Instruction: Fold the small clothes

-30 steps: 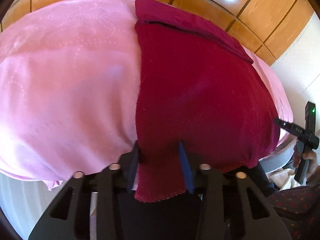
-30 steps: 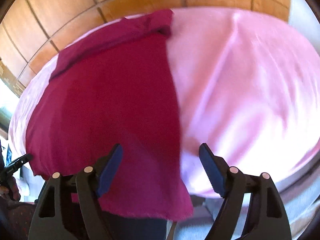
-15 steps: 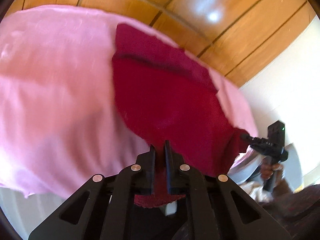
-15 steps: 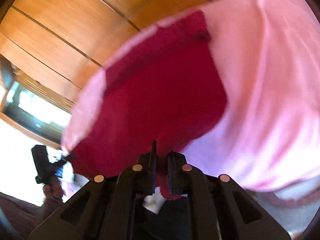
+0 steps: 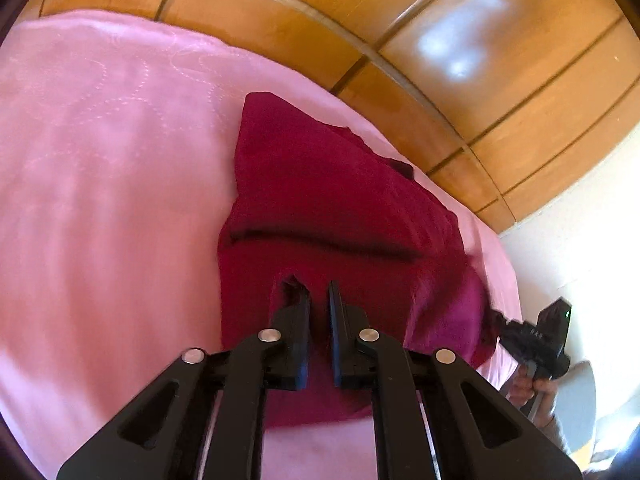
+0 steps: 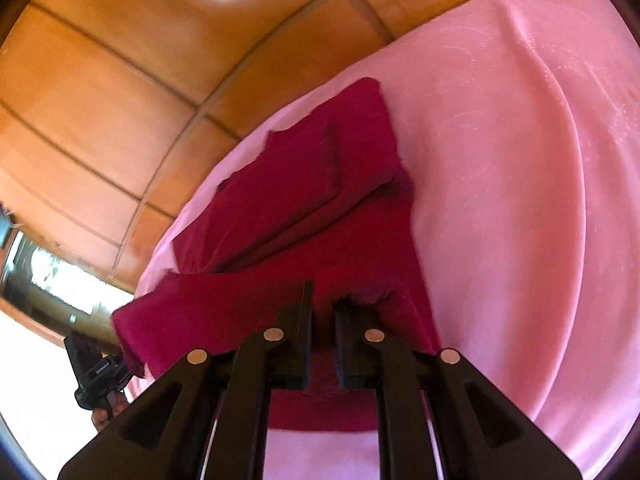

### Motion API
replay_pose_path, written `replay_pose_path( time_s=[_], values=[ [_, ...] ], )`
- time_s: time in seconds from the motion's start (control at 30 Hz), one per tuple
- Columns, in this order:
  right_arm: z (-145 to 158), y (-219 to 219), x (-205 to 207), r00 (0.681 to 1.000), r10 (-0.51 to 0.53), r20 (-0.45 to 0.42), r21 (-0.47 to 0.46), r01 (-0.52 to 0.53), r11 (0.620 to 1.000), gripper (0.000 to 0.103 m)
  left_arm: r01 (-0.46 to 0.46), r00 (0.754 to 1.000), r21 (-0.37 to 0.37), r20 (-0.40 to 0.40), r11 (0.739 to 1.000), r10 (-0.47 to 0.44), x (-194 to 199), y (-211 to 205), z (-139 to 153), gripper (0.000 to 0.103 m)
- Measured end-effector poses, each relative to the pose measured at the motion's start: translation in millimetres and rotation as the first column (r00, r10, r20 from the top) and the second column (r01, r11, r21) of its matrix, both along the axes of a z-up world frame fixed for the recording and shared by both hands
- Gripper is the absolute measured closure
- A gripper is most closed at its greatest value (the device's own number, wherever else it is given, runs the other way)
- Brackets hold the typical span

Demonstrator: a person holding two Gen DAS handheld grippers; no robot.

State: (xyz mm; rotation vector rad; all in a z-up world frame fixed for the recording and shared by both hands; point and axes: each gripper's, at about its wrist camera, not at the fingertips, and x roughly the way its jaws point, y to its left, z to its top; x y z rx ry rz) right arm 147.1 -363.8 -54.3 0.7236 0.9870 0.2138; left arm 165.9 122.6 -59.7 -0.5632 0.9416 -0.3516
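A dark red garment (image 5: 340, 184) lies on a pink bedspread (image 5: 112, 160), its near part lifted and doubled towards the far part. My left gripper (image 5: 318, 292) pinches the near hem at the garment's left corner; its jaws are opening slightly with the cloth still between them. In the right wrist view the same garment (image 6: 320, 168) is folded over itself, and my right gripper (image 6: 324, 296) is shut on the hem at the right corner. The hem sags between the two grips. Each gripper shows at the edge of the other's view, held in a hand.
The pink bedspread (image 6: 500, 160) extends wide to the right of the garment and to its left in the left wrist view. Glossy wooden panels (image 5: 480, 80) stand behind the bed. A white wall (image 5: 580, 248) and a bright window (image 6: 60, 280) lie off the bed's side.
Both grippers closed on the garment's near hem, then carried it up and forward over the flat cloth. A fold now runs across the garment.
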Motion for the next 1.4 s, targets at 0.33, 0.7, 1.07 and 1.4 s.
replay_pose_path(
  time_s=[0.33,0.7,1.07,1.4],
  values=[
    [13.6,-22.8,-30.6,0.997,-0.044,0.06,0.027,0.042,0.999,0.015,-0.17,0.985,-0.066,-0.023,0.983,0.169,-14.6,47.5,-14.8,0.028],
    [-13.8,2.1,-51.9,1.0,0.016,-0.025,-0.198,-0.02,0.98,0.081,0.02,0.999,0.059,-0.039,0.998,-0.018,-33.7,2.1,-46.7,0.083],
    [15.6,0.4,-103.3,0.996,0.089,-0.007,-0.132,-0.089,0.987,0.091,0.059,0.998,0.043,-0.011,0.997,-0.058,-80.7,20.1,-31.9,0.093],
    [6.9,6.6,-140.3,0.985,0.141,-0.102,-0.141,-0.155,0.978,0.087,0.082,0.995,0.11,-0.069,0.991,-0.074,-128.3,21.5,-35.4,0.089]
  ],
)
